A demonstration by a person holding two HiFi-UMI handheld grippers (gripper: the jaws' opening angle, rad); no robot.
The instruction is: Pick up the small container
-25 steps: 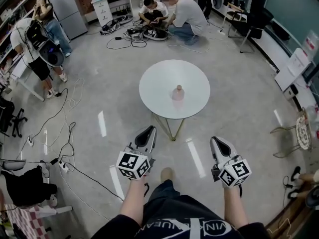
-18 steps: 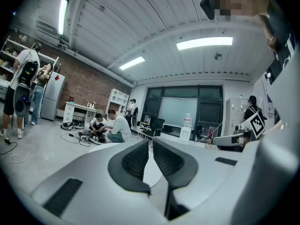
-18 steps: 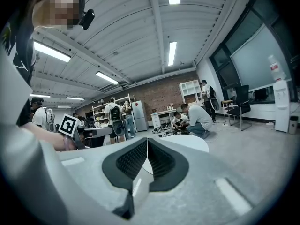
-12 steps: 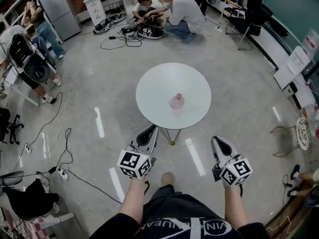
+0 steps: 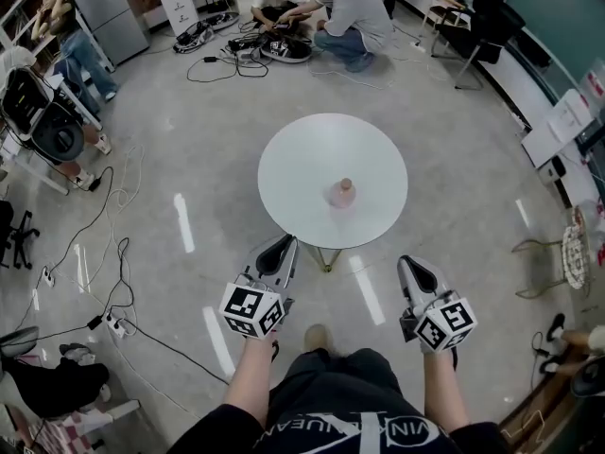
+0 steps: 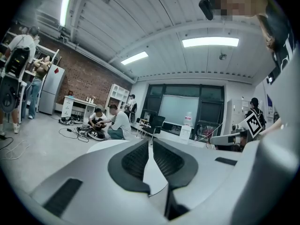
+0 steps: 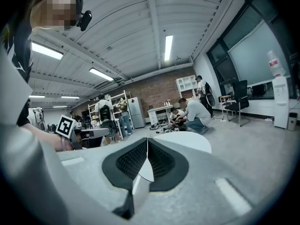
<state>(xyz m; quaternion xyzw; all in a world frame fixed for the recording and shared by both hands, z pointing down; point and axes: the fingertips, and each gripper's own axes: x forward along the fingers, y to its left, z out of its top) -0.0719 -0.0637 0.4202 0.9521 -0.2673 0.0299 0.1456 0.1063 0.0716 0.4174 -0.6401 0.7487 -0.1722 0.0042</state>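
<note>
A small pinkish container (image 5: pixel 343 193) with a tan cap stands upright near the middle of a round white table (image 5: pixel 293 159). My left gripper (image 5: pixel 282 248) is held short of the table's near edge, its jaws shut with nothing between them. My right gripper (image 5: pixel 415 268) hangs level with it further right, also shut and empty. In the left gripper view the shut jaws (image 6: pixel 151 143) point over the tabletop (image 6: pixel 108 144). The right gripper view has the shut jaws (image 7: pixel 147 144) with the table (image 7: pixel 190 141) beyond them. The container is hidden in both gripper views.
Two people crouch over cables and gear (image 5: pixel 284 50) on the floor beyond the table. Another person with a backpack (image 5: pixel 43 121) stands at far left. Power cables and a strip (image 5: pixel 113 322) trail over the floor at left. A chair (image 5: pixel 473 41) stands back right, a small stand (image 5: pixel 572 249) at right.
The table and the container have come nearer and lower in the head view as I step forward. Both grippers keep the same shut pose in front of me.
</note>
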